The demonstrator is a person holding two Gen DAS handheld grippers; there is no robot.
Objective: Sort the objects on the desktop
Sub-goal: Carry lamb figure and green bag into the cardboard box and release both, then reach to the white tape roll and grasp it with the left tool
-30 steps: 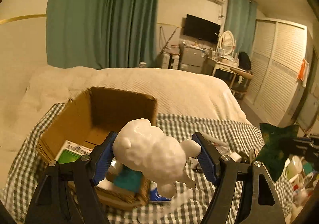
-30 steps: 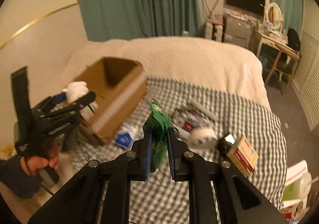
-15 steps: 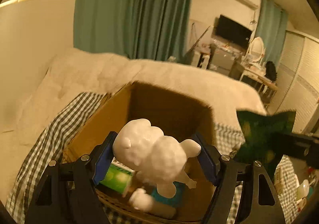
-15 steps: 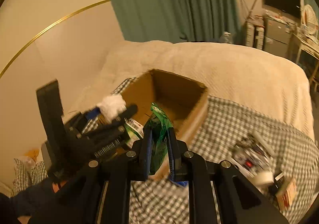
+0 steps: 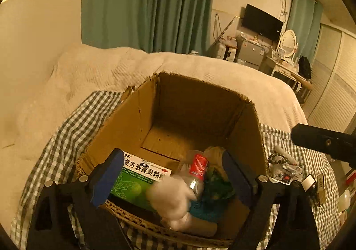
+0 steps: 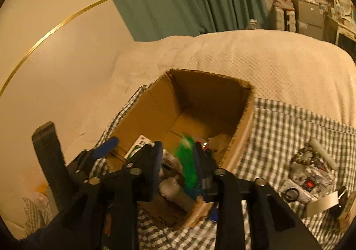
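Observation:
An open cardboard box [image 5: 138,116] stands on the checked cloth [image 5: 73,130], right under both grippers. My left gripper [image 5: 172,180] hangs over its near edge with the jaws opening. The white plush toy [image 5: 171,196] is a blur below the blue pads [image 5: 106,176], touching neither. In the box lie a green medicine carton [image 5: 133,181], a red-labelled bottle [image 5: 198,167] and a dark green item [image 5: 219,186]. My right gripper [image 6: 178,161] is over the box's [image 6: 155,103] near corner, jaws opening. The blurred green packet [image 6: 187,158] is loose between them.
To the right of the box, loose things lie on the checked cloth [image 6: 278,125]: a bead bracelet [image 6: 307,154], a white tube [image 6: 322,152], a black ring [image 6: 291,194] and printed packets. A cream blanket [image 6: 255,56] covers the bed behind the box.
Both grippers have come over the box. The left jaws have widened and let the white toy drop. The right jaws have parted and the green packet is slipping down between them.

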